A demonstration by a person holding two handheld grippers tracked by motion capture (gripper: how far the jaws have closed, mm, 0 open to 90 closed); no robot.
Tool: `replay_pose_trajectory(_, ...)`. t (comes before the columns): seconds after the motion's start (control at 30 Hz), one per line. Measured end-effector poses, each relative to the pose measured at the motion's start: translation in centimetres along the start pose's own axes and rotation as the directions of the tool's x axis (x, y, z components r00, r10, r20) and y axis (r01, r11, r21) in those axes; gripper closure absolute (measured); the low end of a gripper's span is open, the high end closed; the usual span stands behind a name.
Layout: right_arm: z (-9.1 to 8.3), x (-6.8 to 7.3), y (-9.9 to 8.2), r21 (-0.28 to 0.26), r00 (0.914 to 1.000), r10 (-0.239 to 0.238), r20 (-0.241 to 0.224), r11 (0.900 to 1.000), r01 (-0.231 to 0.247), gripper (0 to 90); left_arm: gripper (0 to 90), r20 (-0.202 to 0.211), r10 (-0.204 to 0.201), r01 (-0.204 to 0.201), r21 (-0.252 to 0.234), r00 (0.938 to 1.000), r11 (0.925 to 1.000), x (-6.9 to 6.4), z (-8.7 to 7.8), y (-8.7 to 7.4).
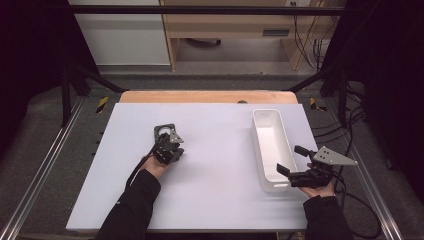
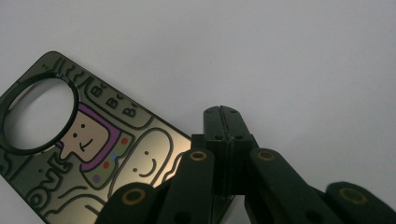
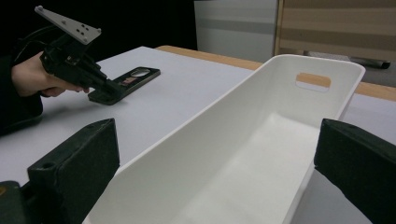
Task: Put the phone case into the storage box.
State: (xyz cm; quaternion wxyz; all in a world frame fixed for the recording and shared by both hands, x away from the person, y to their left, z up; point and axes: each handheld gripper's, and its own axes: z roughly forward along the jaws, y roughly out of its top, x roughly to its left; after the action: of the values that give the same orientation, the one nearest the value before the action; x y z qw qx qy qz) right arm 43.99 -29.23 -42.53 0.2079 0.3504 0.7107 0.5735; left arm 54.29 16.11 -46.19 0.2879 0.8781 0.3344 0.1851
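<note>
The left tongs [image 2: 223,114] are pressed together with nothing between them, tips resting on the white surface [image 1: 215,165] just beside the near end of the one phone case [image 2: 88,149], which lies flat on the surface. The case's long axis runs away from these tongs toward its round camera hole, so a grip would probably call for opening and sliding over that near edge. The right tongs [image 3: 219,154] stand wide apart around the end of the single white bin [image 3: 261,140], well apart from the case, so the left hand is much the nearer.
</note>
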Motion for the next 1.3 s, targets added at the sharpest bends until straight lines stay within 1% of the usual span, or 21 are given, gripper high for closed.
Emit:
replay_pose_trajectory(0.23, 0.0, 0.0, 0.0, 0.0, 1.0, 0.0, 0.001, 1.0, 0.0, 0.6, 89.0, 0.003, 0.006, -0.006, 0.011, 1.0, 0.9999, 0.1, -0.4, -0.4)
replay_pose_trajectory(0.37, 0.0, 0.0, 0.0, 0.0, 1.0, 0.001, 0.0, 1.0, -0.001, 0.6, 89.0, -0.002, 0.018, -0.018, 0.023, 0.9998, 0.9996, 0.1, -0.7, -0.6)
replay_pose_trajectory(0.57, 0.0, 0.0, 0.0, -0.002, 1.0, 0.001, 0.001, 1.0, -0.001, 0.6, 89.0, -0.003, 0.022, -0.022, 0.031, 0.9998, 0.9993, 0.3, -1.2, -1.2)
replay_pose_trajectory(0.6, 0.0, 0.0, 0.0, -0.002, 1.0, 0.001, 0.0, 1.0, -0.001, 0.6, 89.1, 0.003, 0.022, -0.022, 0.039, 0.9998, 0.999, 0.3, -1.3, -1.4)
replay_pose_trajectory(0.7, 0.0, 0.0, 0.0, 0.0, 1.0, 0.001, 0.0, 1.0, -0.001, 0.6, 89.0, 0.001, 0.027, -0.027, 0.045, 0.9996, 0.9986, 0.4, -1.5, -1.7)
replay_pose_trajectory(0.83, 0.0, 0.0, 0.0, 0.0, 1.0, 0.001, 0.0, 1.0, -0.001, 0.6, 89.1, -0.001, 0.022, -0.022, 0.042, 0.9998, 0.9989, 0.5, -1.6, -1.9)
replay_pose_trajectory(1.2, 0.0, 0.0, 0.0, 0.001, 1.0, 0.001, 0.001, 1.0, -0.001, 0.6, 89.1, -0.012, 0.019, -0.018, 0.051, 0.9998, 0.9985, 1.0, -2.6, -3.1)
replay_pose_trajectory(1.3, 0.0, 0.0, 0.0, 0.001, 1.0, 0.001, 0.001, 1.0, -0.001, 0.6, 89.1, -0.015, 0.012, -0.011, 0.053, 0.9998, 0.9985, 1.3, -2.9, -3.5)
